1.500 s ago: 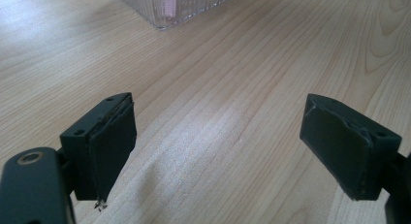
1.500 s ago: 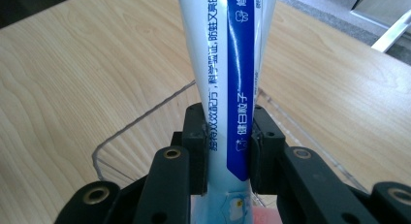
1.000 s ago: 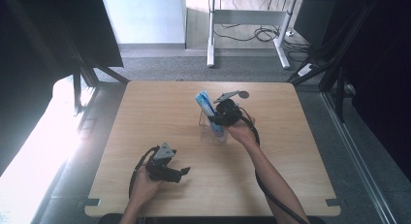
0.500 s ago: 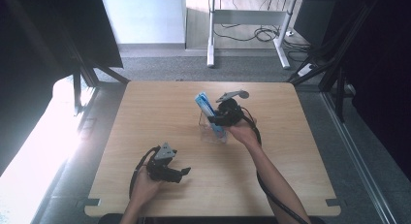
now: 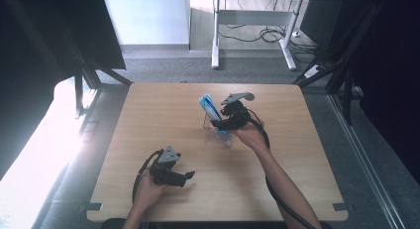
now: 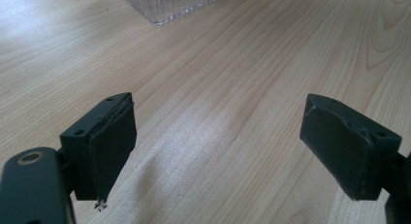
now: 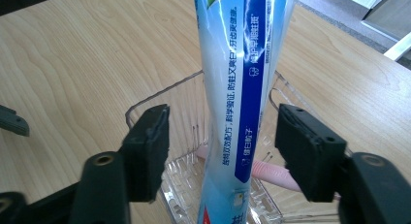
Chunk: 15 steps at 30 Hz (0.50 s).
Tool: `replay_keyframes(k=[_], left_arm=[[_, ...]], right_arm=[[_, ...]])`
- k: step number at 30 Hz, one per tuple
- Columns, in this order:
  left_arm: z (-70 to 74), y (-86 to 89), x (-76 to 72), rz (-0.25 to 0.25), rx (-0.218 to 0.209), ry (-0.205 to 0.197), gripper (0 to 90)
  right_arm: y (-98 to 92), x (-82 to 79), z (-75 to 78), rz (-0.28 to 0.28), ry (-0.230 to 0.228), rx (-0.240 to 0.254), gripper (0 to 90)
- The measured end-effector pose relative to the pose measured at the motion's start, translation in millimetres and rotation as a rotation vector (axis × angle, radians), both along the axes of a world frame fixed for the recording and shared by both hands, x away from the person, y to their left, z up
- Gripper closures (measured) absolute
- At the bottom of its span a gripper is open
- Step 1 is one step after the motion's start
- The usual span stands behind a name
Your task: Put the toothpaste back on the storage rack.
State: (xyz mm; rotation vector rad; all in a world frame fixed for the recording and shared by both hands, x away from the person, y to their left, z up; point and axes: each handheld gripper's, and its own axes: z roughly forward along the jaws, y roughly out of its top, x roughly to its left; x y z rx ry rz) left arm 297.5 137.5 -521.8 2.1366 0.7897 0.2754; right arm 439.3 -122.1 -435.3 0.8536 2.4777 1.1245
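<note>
A blue and white toothpaste tube stands tilted in a clear ribbed plastic container near the table's middle, and a pink object lies at the container's bottom. My right gripper straddles the tube; its jaws have just been opening, with a gap on each side, so the pads do not press it. The high view has the tube leaning up to the left out of the container, the right gripper beside it. My left gripper rests open at the front left, nothing between its jaws.
The wooden table has bare surface all around the container. The container's corner lies some way ahead of the left jaws. Black frame posts stand at the table's sides, and a desk's legs and cables are on the floor beyond.
</note>
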Motion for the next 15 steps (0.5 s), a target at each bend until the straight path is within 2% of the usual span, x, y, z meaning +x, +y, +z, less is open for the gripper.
replay_keyframes(k=[4, 11, 15], left_arm=[[-0.2, -0.2, 0.0, -0.002, 0.002, 0.001, 13.3], [0.0, -0.1, -0.3, 0.001, -0.003, 0.000, 13.3], [-0.5, 0.1, -0.6, 0.001, -0.002, 0.002, 13.3]], right_arm=[[-2.0, -3.0, 2.7, 0.011, 0.022, -0.001, 30.8], [-7.3, -11.4, 9.8, 0.026, 0.016, -0.017, 15.7], [-11.0, -17.3, 15.2, 0.037, 0.018, -0.025, 13.2]])
